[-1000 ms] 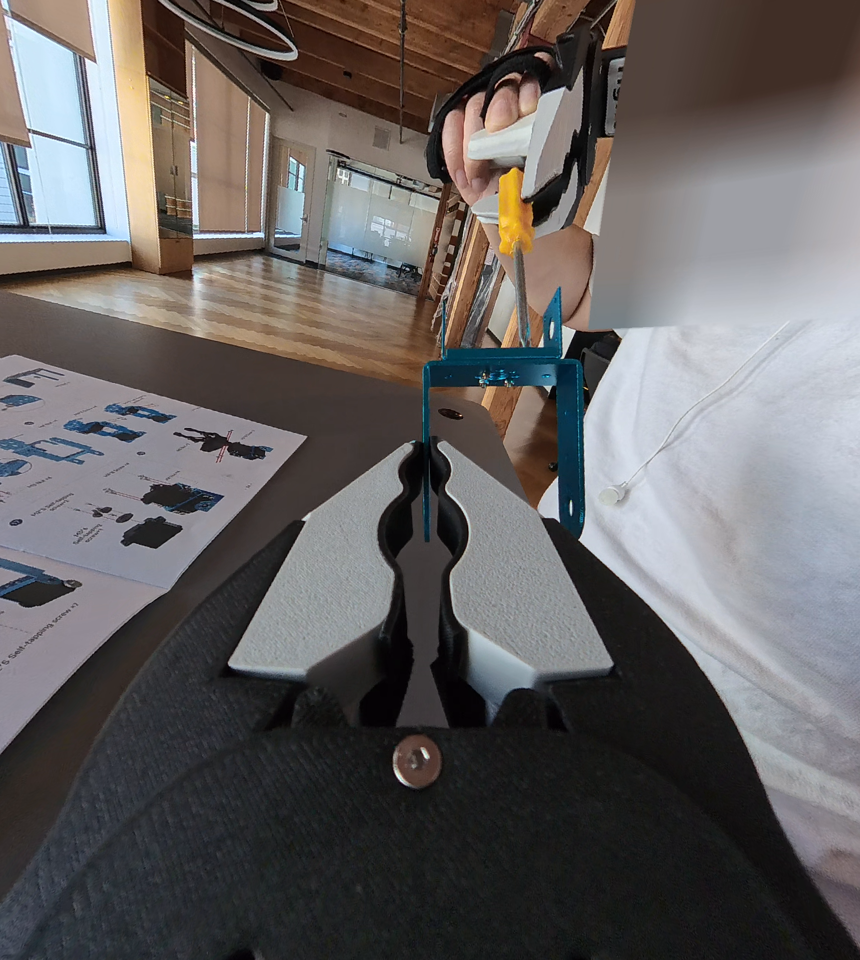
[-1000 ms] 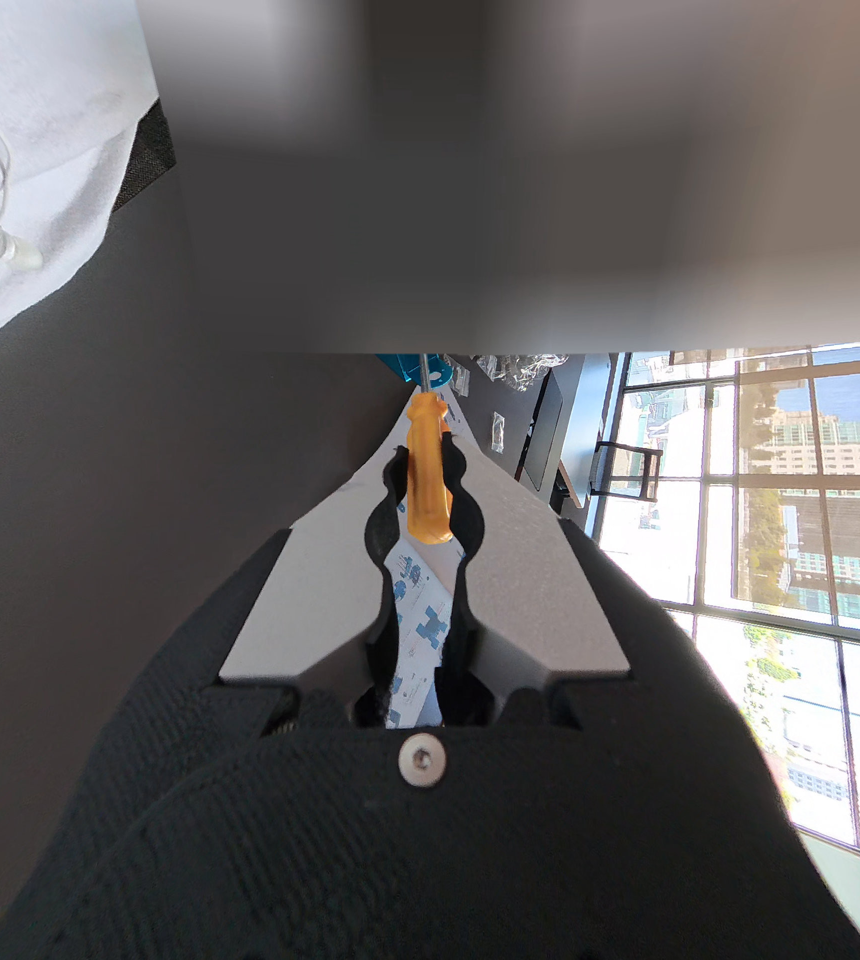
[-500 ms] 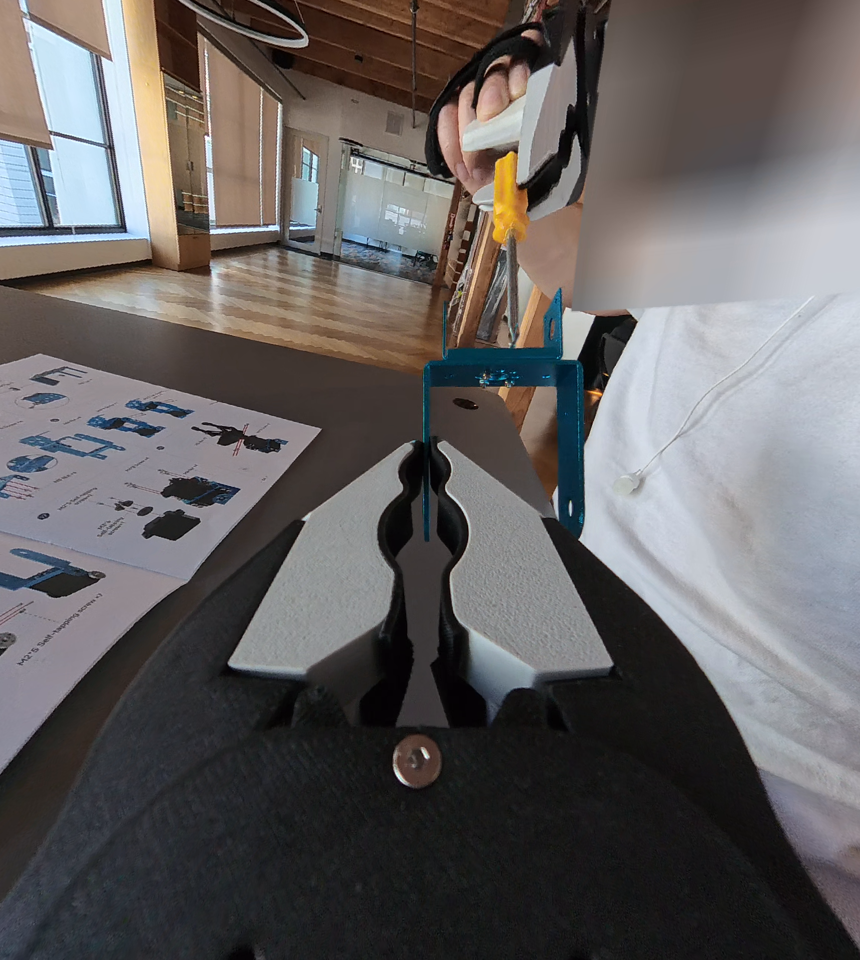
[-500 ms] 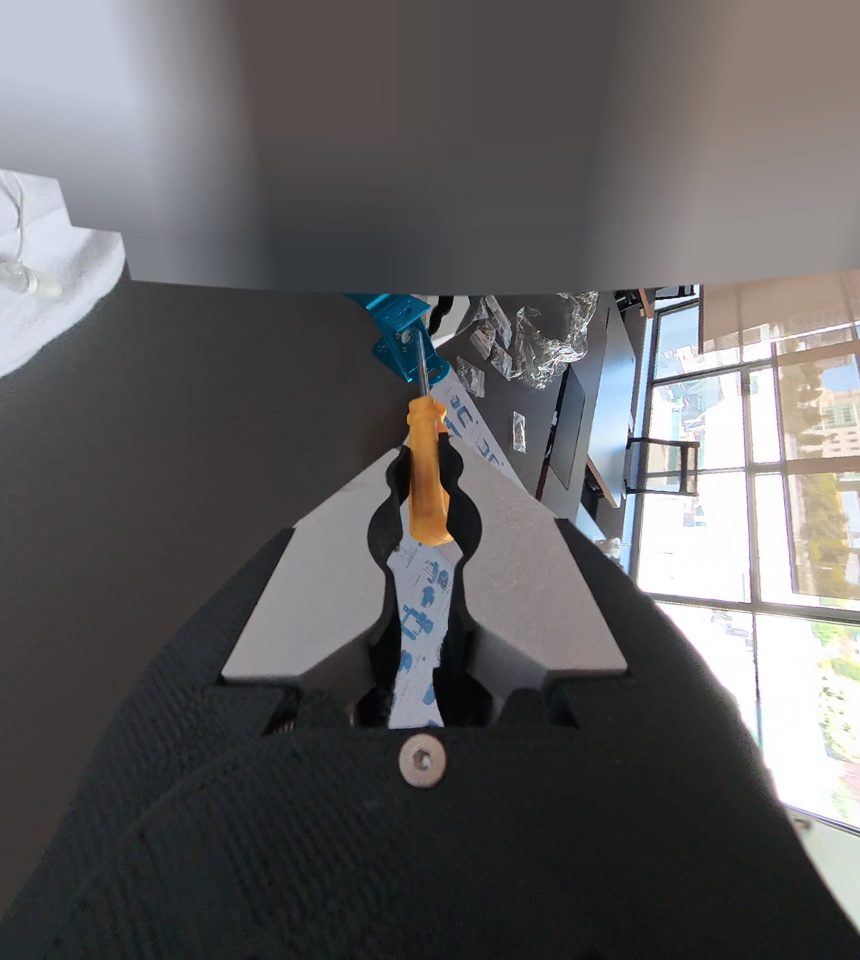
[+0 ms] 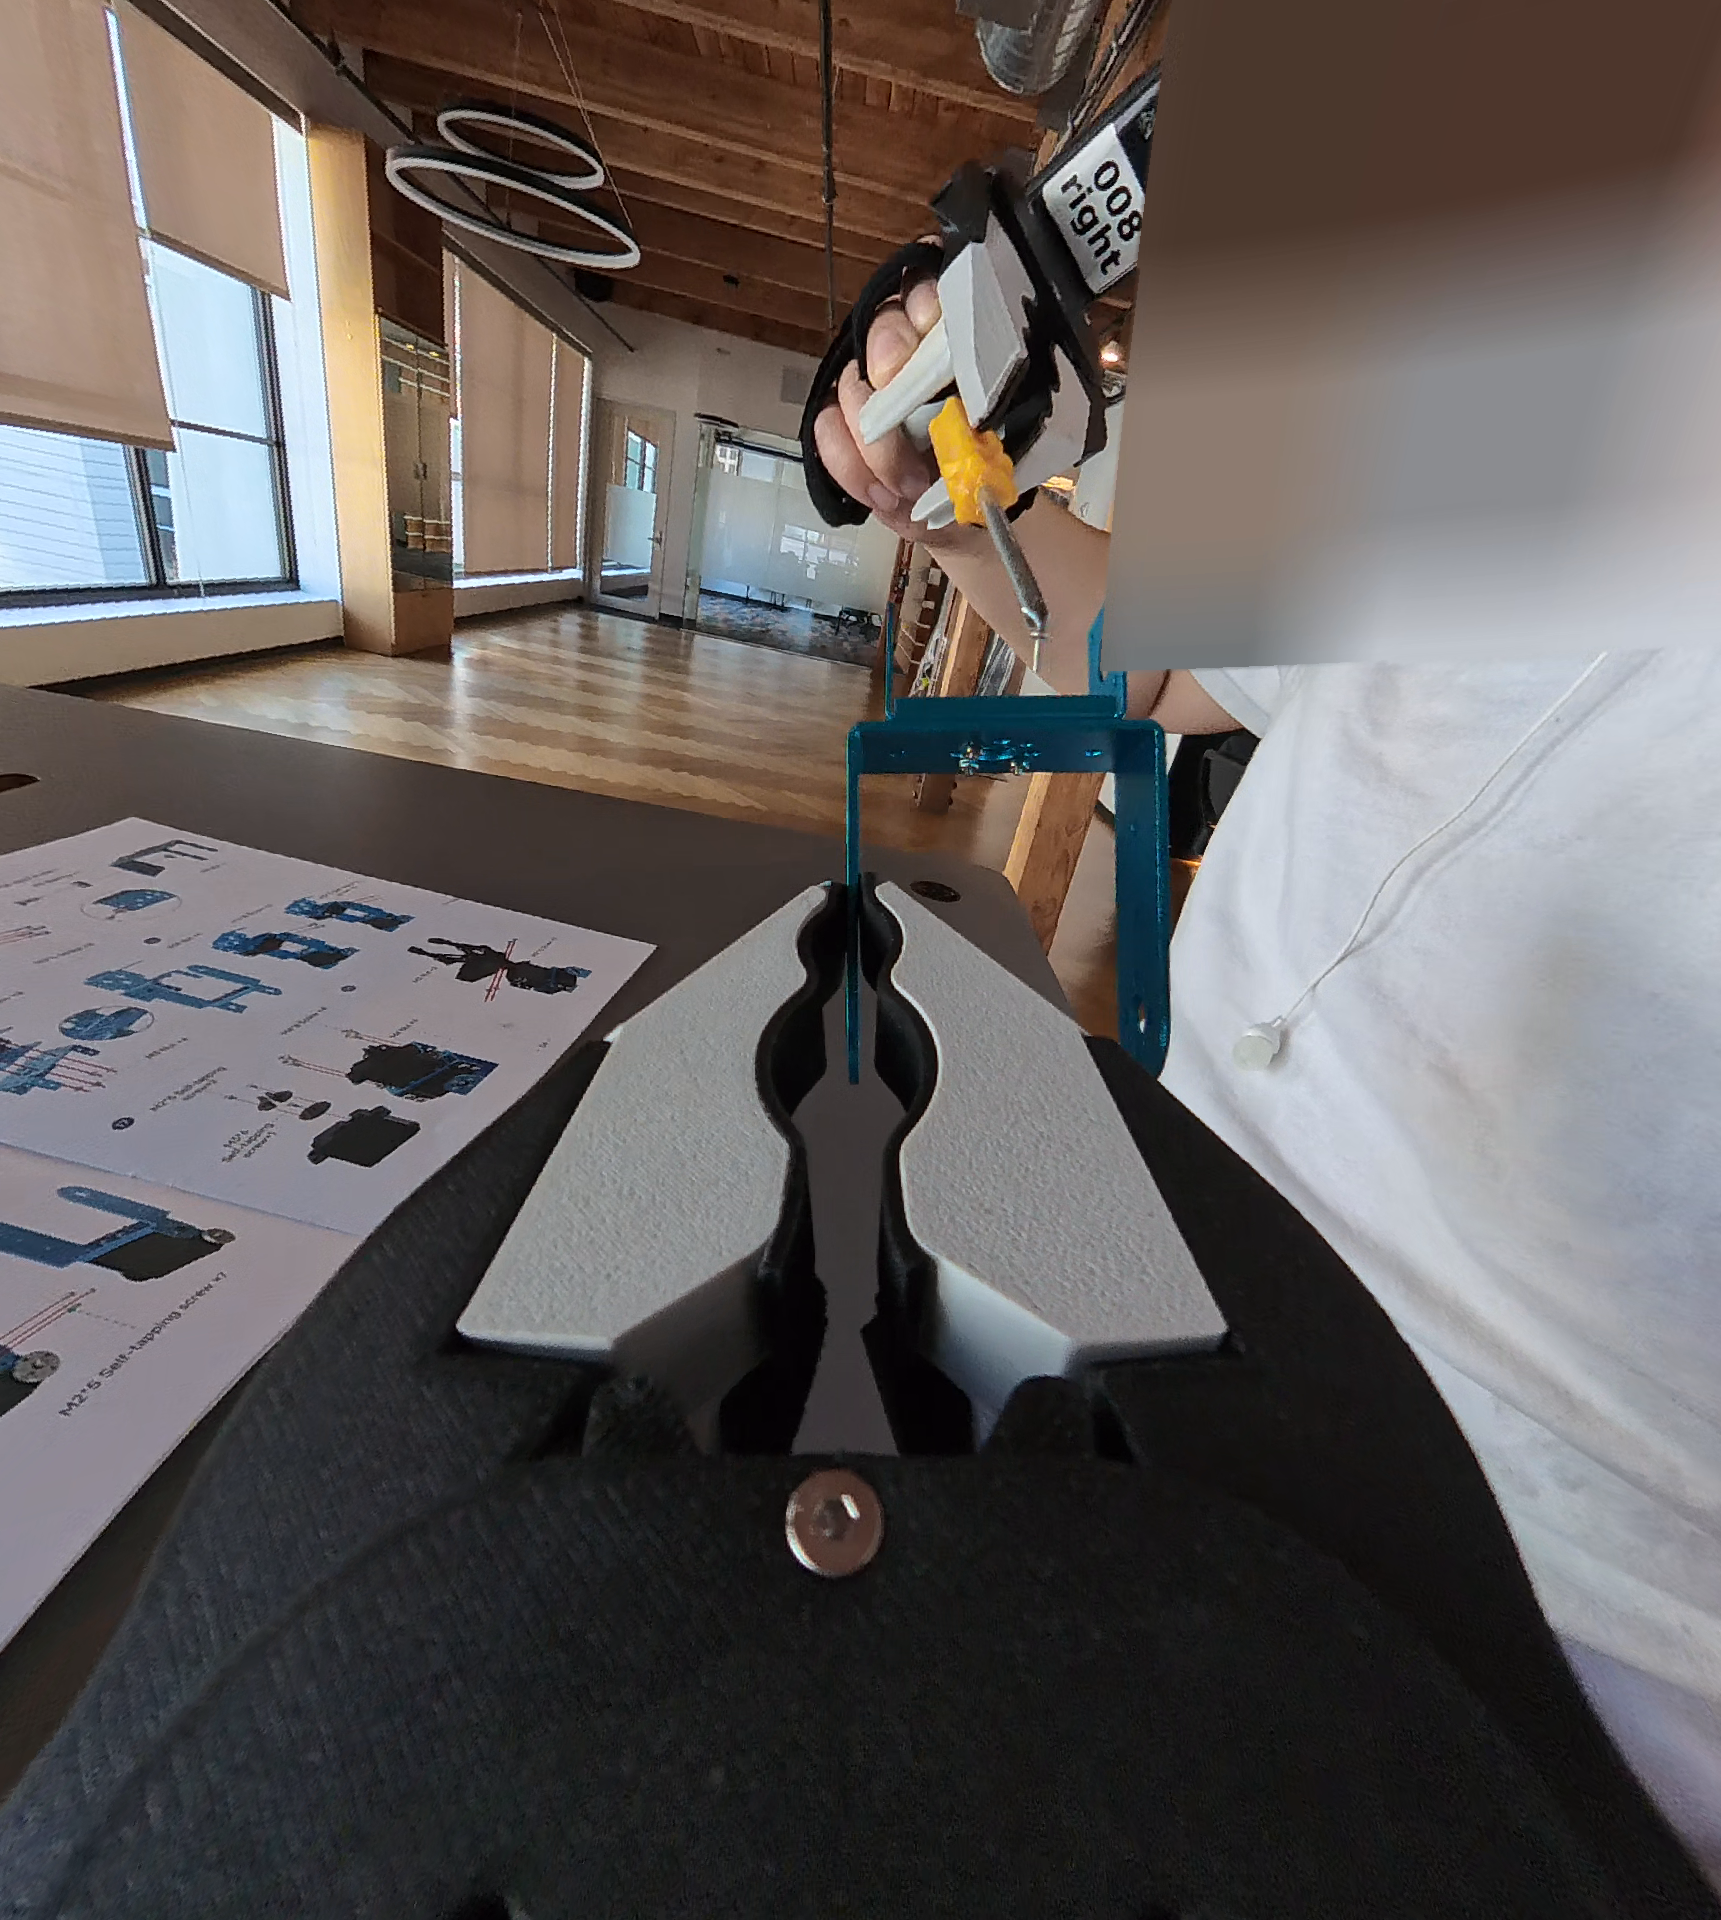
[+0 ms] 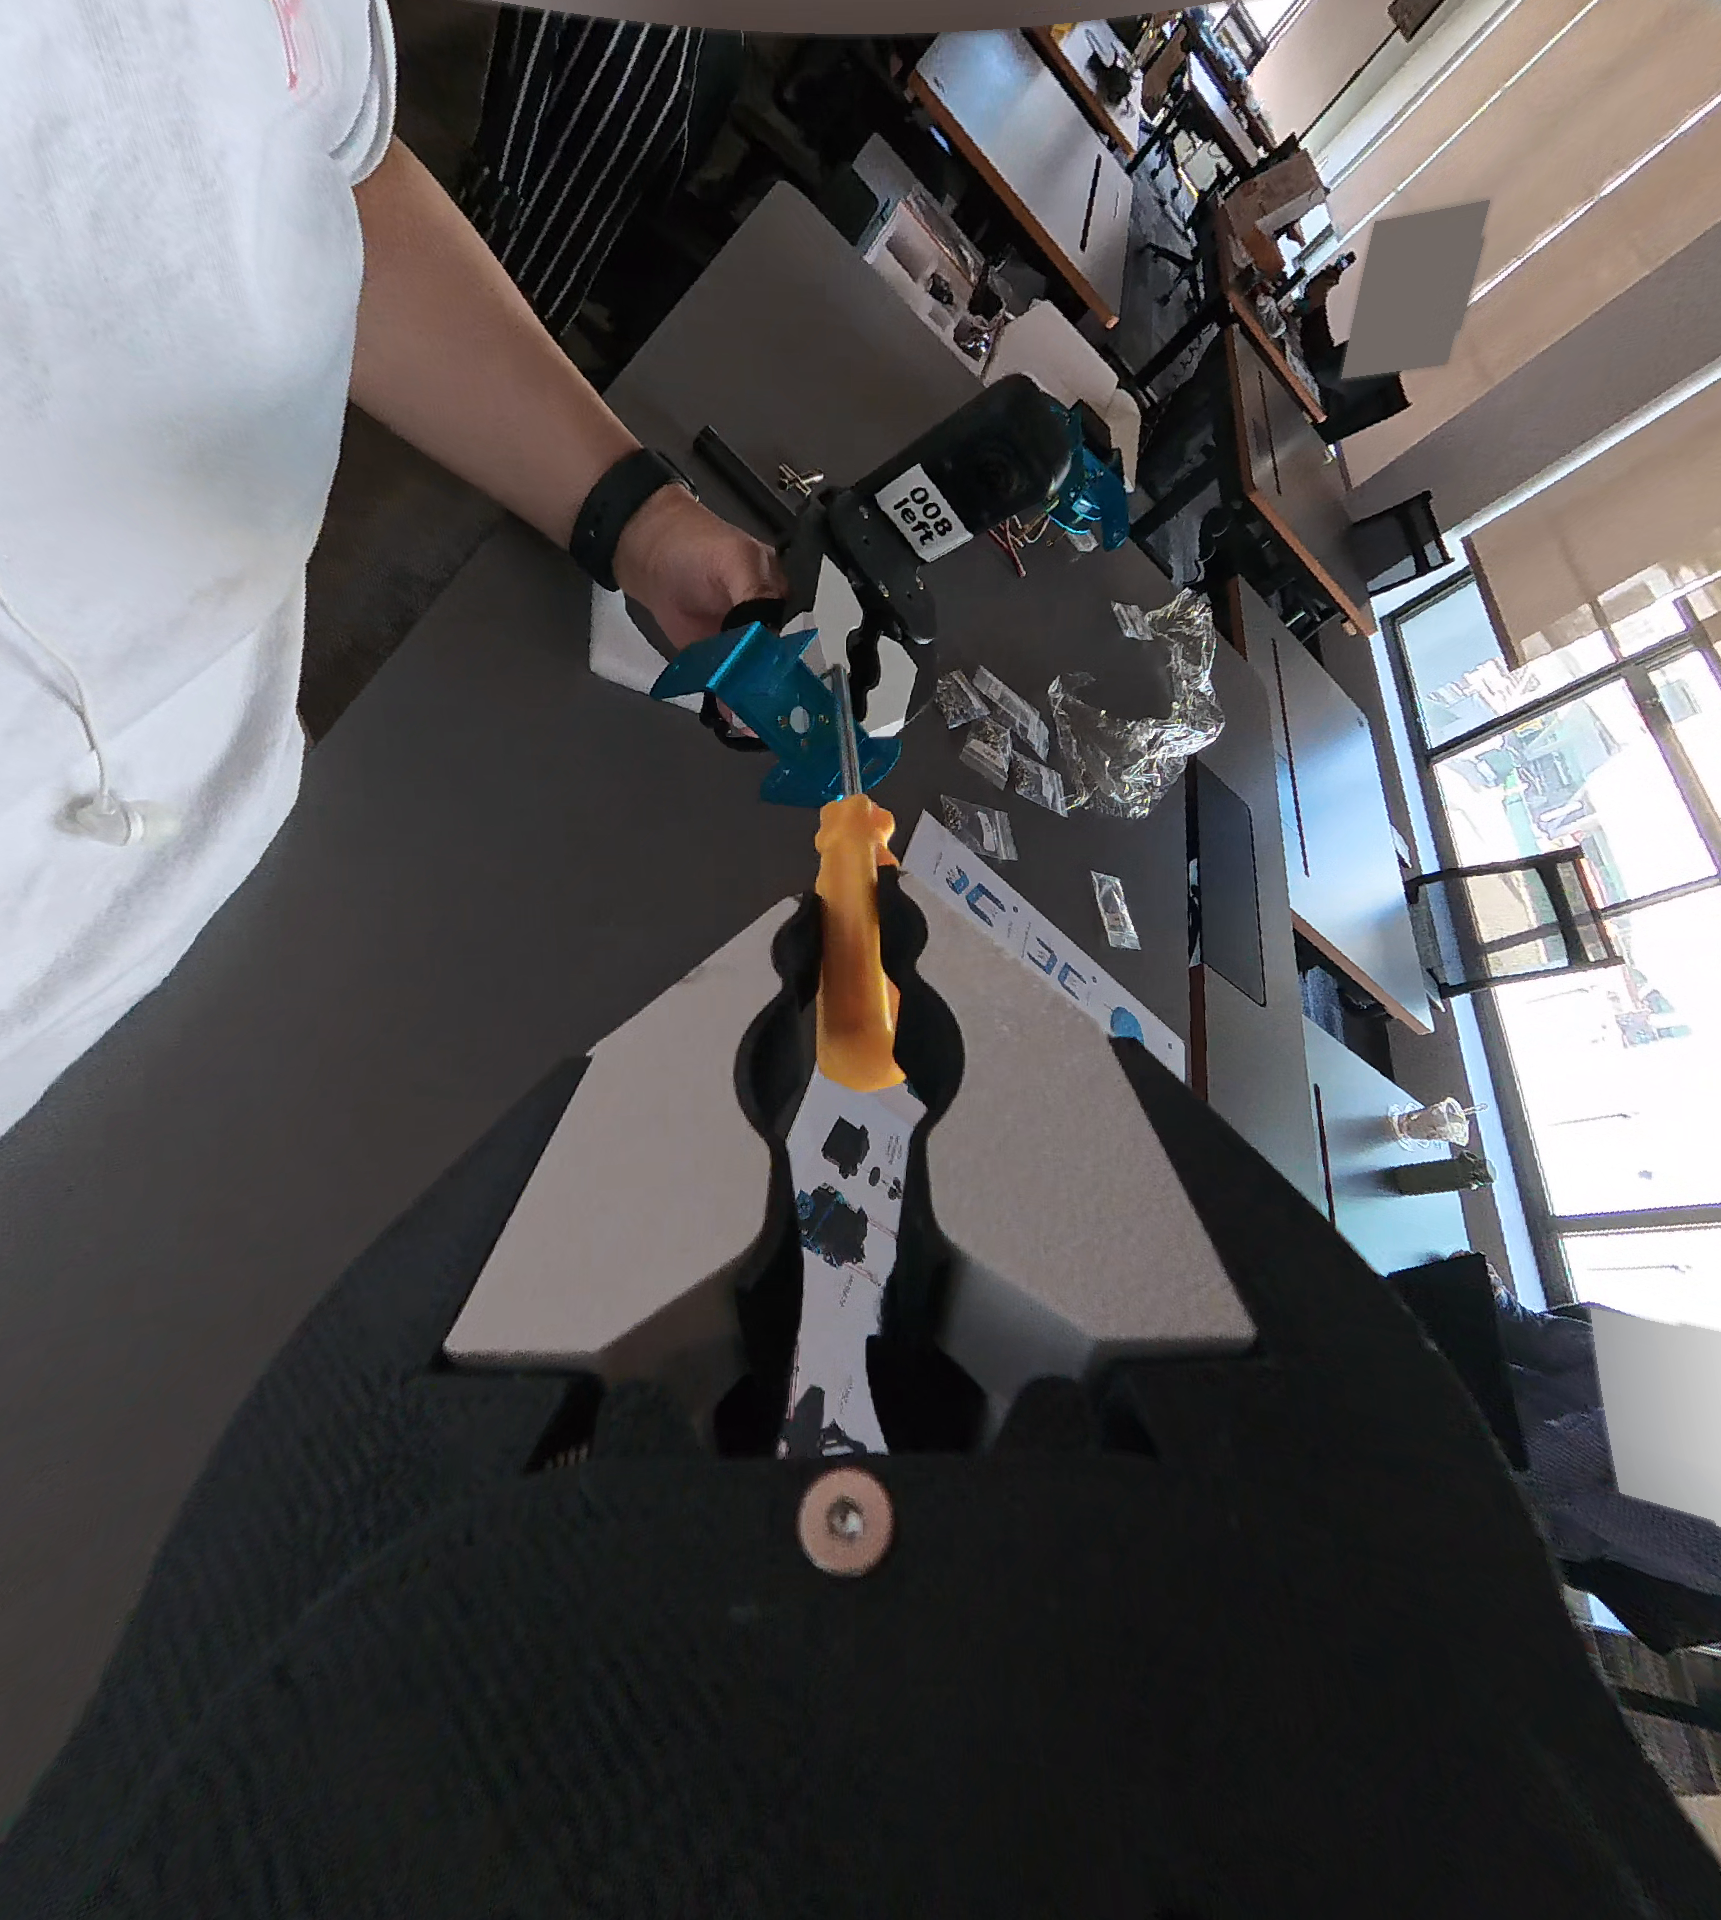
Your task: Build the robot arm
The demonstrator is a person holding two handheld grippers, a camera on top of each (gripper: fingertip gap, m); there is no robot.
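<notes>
My left gripper [image 5: 854, 896] is shut on one leg of a blue metal U-bracket [image 5: 1007, 750] and holds it upright above the dark table [image 5: 565, 852]. My right gripper [image 6: 851, 894] is shut on the orange handle of a screwdriver [image 6: 854, 961]. The screwdriver's shaft [image 6: 840, 727] points down at the bracket [image 6: 773, 696]; in the left wrist view its tip [image 5: 1041, 636] sits just above the bracket's top bar, slanted. The right gripper [image 5: 981, 457] shows above the bracket there, and the left gripper [image 6: 861, 623] shows behind the bracket in the right wrist view.
A printed instruction sheet [image 5: 212, 1039] lies on the table at my left. Small clear bags of parts [image 6: 1001, 727] and crumpled plastic wrap [image 6: 1136, 707] lie beyond the bracket, with a blue assembly [image 6: 1084, 488] farther back. The person's white shirt [image 5: 1510, 1143] is close on the right.
The right gripper has tilted and swung, so the screwdriver now slants instead of standing straight above the bracket. The left gripper still holds the bracket in the same grip.
</notes>
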